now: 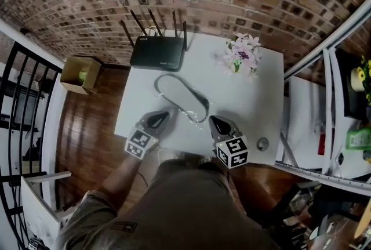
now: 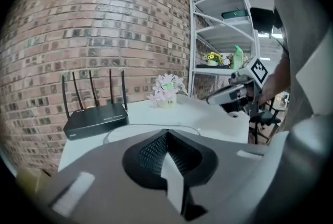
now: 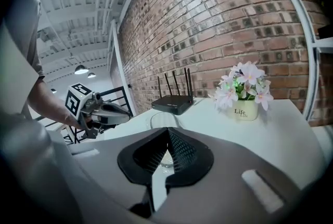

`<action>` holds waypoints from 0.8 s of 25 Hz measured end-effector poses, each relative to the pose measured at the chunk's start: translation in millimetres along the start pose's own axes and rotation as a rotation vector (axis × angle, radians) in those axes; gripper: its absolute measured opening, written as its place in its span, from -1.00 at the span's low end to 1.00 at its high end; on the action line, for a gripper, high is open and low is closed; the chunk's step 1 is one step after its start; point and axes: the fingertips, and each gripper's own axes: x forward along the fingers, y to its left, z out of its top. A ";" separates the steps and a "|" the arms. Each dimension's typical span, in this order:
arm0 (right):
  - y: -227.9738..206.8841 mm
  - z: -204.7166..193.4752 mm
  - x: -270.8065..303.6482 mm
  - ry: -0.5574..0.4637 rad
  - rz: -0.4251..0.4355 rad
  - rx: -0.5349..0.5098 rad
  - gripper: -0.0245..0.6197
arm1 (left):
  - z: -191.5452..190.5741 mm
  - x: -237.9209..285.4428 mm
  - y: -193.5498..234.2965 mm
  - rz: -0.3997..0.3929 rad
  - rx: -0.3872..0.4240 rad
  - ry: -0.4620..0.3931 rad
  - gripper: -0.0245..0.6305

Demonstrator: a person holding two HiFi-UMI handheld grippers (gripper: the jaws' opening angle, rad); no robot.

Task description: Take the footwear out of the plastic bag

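White surface (image 1: 255, 98) carries the clear bag (image 1: 179, 97) at its middle. It should be light, limp and slippery; pinching loose film at the near end seems best. It lies flat, glossy, footwear too faint to make out. Just beside it hover the left claw (image 1: 166, 114) and right claw (image 1: 214, 120), both closed, holding nothing.

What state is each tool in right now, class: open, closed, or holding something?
Left tool: closed, holding nothing.
Right tool: closed, holding nothing.
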 end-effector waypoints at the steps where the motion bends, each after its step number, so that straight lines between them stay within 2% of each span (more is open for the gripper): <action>1: 0.2 0.4 3.4 0.007 -0.006 0.001 -0.88 | -1.2 3.5 1.2 -0.017 0.058 0.023 -0.92; 5: 0.5 0.2 15.9 0.028 -0.027 0.010 -0.88 | -17.2 19.0 1.6 -0.105 0.280 0.109 -0.88; 9: 0.7 -4.2 22.2 0.049 -0.050 0.021 -0.88 | -29.0 33.7 2.7 -0.158 0.449 0.150 -0.62; 15: -0.6 -8.3 22.8 0.063 -0.093 0.036 -0.88 | -53.1 53.8 0.8 -0.225 0.749 0.225 -0.40; 18: -4.0 -9.0 19.2 0.067 -0.119 0.043 -0.88 | -58.5 62.5 -0.6 -0.245 0.861 0.251 -0.39; 20: -6.9 -9.5 15.1 0.067 -0.136 0.048 -0.88 | -60.7 68.3 -2.2 -0.262 0.899 0.257 -0.39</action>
